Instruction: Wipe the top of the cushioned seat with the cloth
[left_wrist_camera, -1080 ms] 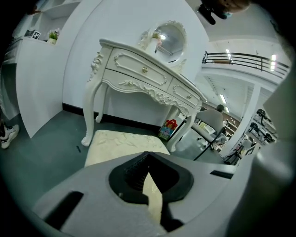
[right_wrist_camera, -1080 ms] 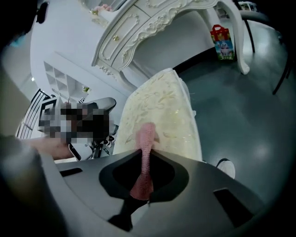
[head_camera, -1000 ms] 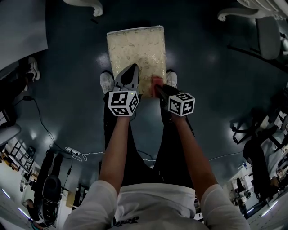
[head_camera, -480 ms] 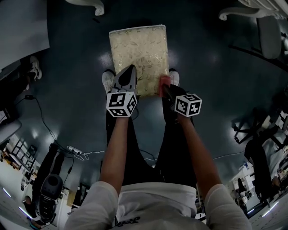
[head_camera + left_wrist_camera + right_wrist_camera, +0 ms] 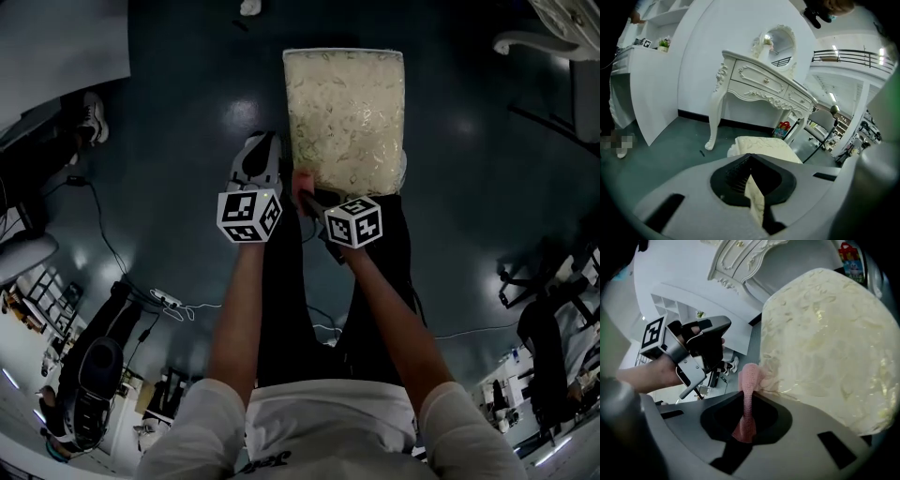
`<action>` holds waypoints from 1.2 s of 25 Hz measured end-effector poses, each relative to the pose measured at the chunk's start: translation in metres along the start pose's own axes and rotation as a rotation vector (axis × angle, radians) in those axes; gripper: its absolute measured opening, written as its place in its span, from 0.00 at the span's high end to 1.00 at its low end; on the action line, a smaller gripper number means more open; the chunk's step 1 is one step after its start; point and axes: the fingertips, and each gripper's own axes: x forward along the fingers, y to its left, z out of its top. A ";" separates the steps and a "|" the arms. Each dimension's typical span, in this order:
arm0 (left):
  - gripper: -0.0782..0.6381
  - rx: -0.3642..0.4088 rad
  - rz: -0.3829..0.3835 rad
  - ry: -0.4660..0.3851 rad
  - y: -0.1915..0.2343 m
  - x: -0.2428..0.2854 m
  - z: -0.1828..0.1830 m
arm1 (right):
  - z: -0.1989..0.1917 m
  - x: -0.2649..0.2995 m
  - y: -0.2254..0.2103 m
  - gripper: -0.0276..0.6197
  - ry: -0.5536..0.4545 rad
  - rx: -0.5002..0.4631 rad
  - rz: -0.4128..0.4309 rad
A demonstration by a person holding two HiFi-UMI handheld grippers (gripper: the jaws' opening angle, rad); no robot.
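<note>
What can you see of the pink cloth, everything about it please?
The pink cloth looks soft, knitted or terry-like. It is bunched into a narrow strip, pinched in the shut right gripper. Its free end pokes out ahead of the gripper and appears to rest against the near left corner of the cream patterned cushioned seat. The head view shows only a small pink bit there.

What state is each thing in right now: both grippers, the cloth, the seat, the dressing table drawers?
Right gripper: shut on the pink cloth.
Pink cloth: pinched, its bunched end at the near left corner of the cushioned seat.
Left gripper: shut on a cream patterned strip, held off the seat's left side.
Cushioned seat: upright, top bare.
Dressing table drawers: closed.
</note>
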 end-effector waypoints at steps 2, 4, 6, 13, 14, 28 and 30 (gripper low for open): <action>0.88 -0.003 0.019 0.000 0.015 -0.008 0.000 | -0.002 0.017 0.013 0.90 0.016 -0.005 0.023; 0.88 -0.009 0.036 0.000 0.027 -0.015 -0.001 | -0.004 0.029 0.020 0.90 0.040 0.000 0.032; 0.88 -0.017 0.044 0.001 0.032 -0.018 -0.004 | -0.006 0.034 0.018 0.90 0.064 -0.005 0.003; 0.88 -0.042 0.033 -0.004 0.016 -0.009 -0.010 | -0.009 0.007 -0.007 0.90 0.095 -0.025 -0.047; 0.88 -0.044 0.030 -0.004 0.011 -0.007 -0.011 | -0.010 -0.001 -0.011 0.90 0.097 -0.028 -0.050; 0.88 -0.014 -0.086 0.015 -0.107 0.050 -0.017 | -0.019 -0.132 -0.116 0.90 0.016 0.065 -0.179; 0.88 -0.004 -0.099 0.023 -0.119 0.053 -0.017 | -0.019 -0.146 -0.130 0.90 -0.006 0.087 -0.206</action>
